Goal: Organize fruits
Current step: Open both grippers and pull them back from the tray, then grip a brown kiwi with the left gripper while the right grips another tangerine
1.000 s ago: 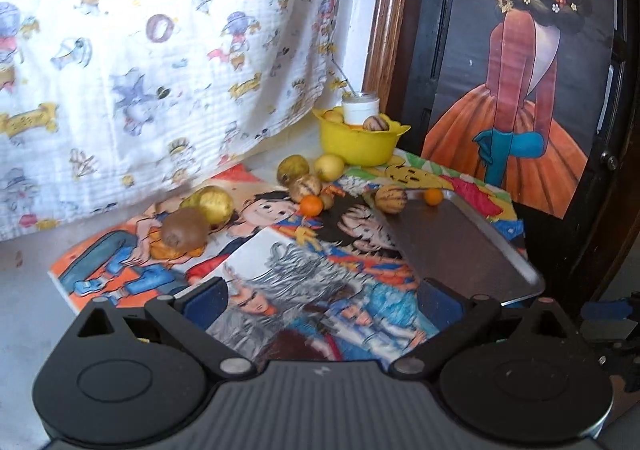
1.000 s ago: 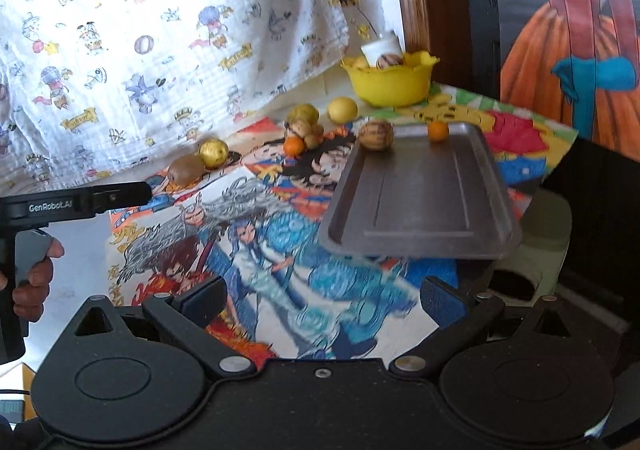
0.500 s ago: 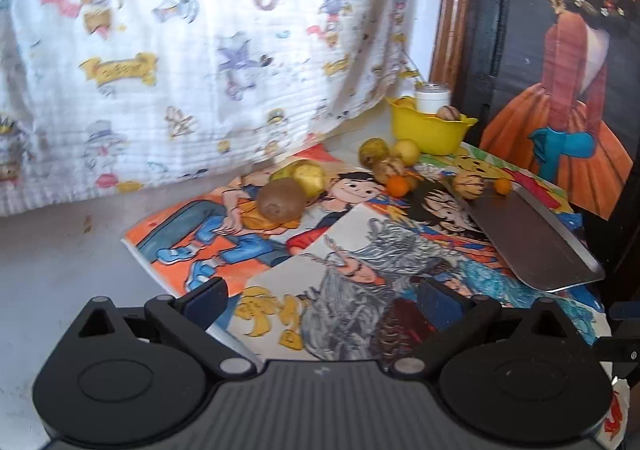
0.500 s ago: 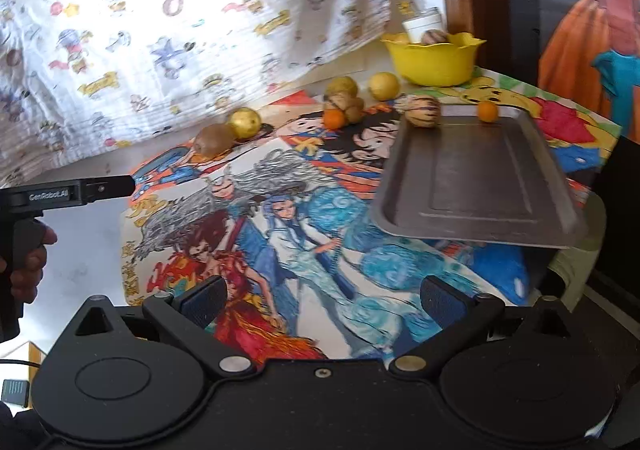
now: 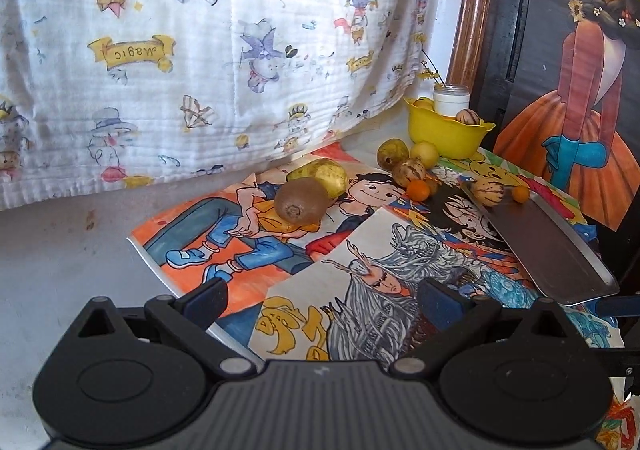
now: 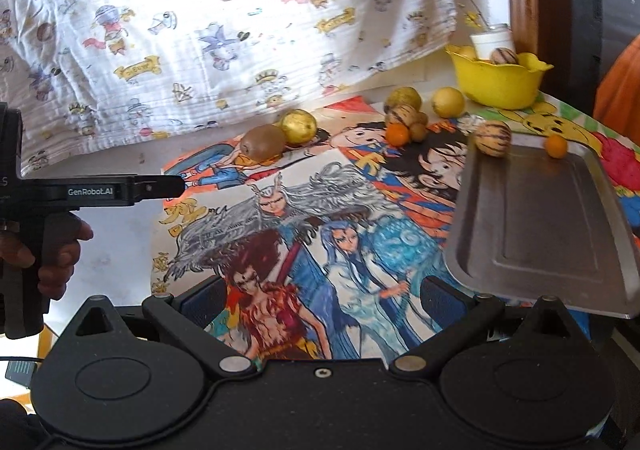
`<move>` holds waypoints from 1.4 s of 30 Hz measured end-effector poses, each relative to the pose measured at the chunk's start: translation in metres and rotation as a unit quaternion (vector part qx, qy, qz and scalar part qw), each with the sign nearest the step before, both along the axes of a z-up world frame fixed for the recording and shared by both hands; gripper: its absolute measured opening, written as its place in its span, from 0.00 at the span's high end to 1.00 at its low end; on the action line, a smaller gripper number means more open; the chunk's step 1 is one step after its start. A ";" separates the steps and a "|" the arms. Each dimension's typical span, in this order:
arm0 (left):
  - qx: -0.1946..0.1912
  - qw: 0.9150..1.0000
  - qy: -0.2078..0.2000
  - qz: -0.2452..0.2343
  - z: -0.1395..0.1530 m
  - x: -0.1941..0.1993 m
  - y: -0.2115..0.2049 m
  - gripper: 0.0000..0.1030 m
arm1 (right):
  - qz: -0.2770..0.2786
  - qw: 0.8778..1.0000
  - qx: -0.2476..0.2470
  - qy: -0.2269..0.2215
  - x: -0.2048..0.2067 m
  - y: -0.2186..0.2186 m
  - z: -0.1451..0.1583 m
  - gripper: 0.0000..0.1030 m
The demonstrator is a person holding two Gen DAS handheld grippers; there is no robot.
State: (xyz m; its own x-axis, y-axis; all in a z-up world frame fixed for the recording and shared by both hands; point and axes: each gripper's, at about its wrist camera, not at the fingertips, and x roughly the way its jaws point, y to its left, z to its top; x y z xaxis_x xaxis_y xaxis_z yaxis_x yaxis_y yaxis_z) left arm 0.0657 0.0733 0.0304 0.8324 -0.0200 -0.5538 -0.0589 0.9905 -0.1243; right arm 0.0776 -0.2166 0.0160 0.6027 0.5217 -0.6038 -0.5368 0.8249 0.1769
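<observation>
now that the left gripper (image 5: 322, 292) has swung closer to the fuzzy brown kiwi (image 5: 302, 204) on the cartoon-printed mat (image 5: 400, 262), jaws apart and empty, a pickup for the grey metal tray (image 6: 536, 218) looks likely; the right gripper (image 6: 322, 296) hovers, also spread.

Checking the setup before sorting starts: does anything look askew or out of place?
Yes. The metal tray sits tilted, its near edge raised off the poster mat and overhanging it. A striped fruit and a small orange fruit rest at its far end.
</observation>
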 end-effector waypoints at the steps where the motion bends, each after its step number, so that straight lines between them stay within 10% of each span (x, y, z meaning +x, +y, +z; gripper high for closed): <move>1: 0.000 1.000 0.000 0.000 0.000 0.001 0.001 0.00 | 0.004 1.000 -0.002 -0.002 0.002 0.003 0.001 0.00; 42: -0.012 0.999 0.030 0.004 -0.009 0.117 0.021 0.00 | 0.077 0.992 -0.081 -0.061 0.122 0.060 0.014 0.01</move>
State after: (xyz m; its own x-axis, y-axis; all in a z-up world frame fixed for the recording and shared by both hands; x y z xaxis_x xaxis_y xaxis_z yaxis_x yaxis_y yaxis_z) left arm 0.1831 0.0941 0.0214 0.7979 -0.0285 -0.6021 -0.0740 0.9867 -0.1447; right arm 0.1998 -0.1568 0.0297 0.5973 0.5157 -0.6142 -0.6680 0.7437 -0.0252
